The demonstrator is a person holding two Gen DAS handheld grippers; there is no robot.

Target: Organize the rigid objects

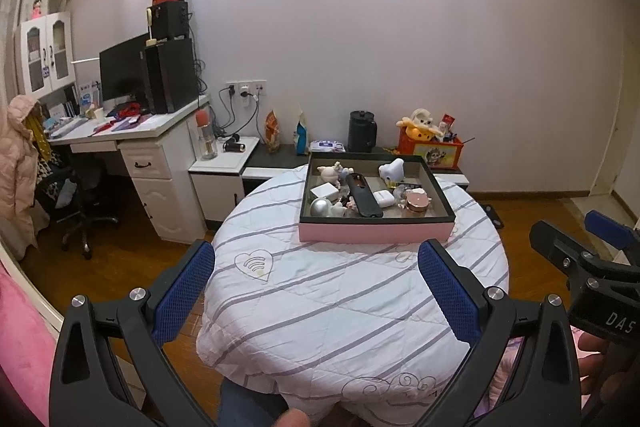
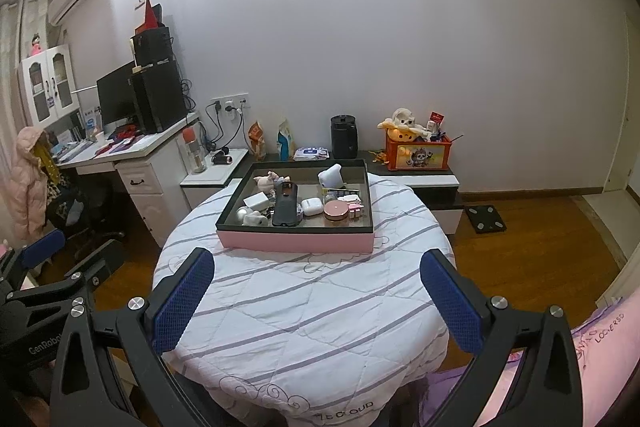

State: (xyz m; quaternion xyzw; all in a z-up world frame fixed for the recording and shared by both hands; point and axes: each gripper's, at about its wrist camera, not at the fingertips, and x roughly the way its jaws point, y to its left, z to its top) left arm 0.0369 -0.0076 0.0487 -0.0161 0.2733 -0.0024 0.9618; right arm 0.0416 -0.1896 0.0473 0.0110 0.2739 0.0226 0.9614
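A pink-sided tray (image 1: 376,231) (image 2: 296,242) with a dark rim sits on the far half of a round table under a white striped quilt (image 1: 340,299) (image 2: 304,307). In it lie a black remote-like case (image 1: 363,195) (image 2: 285,205), a white earbud case (image 1: 383,197) (image 2: 312,206), a round pink compact (image 1: 417,198) (image 2: 335,210), a white charger (image 1: 324,190) (image 2: 256,202), a silver ball (image 1: 320,207) and small figurines. My left gripper (image 1: 316,291) is open and empty, near the table's front edge. My right gripper (image 2: 318,295) is open and empty there too.
A white desk (image 1: 132,131) with a monitor and an office chair (image 1: 80,195) stand at the left. Behind the table runs a low cabinet (image 2: 432,179) holding a black kettle (image 1: 362,131), snack bags and an orange toy box (image 1: 430,147). A black scale (image 2: 486,217) lies on the wood floor.
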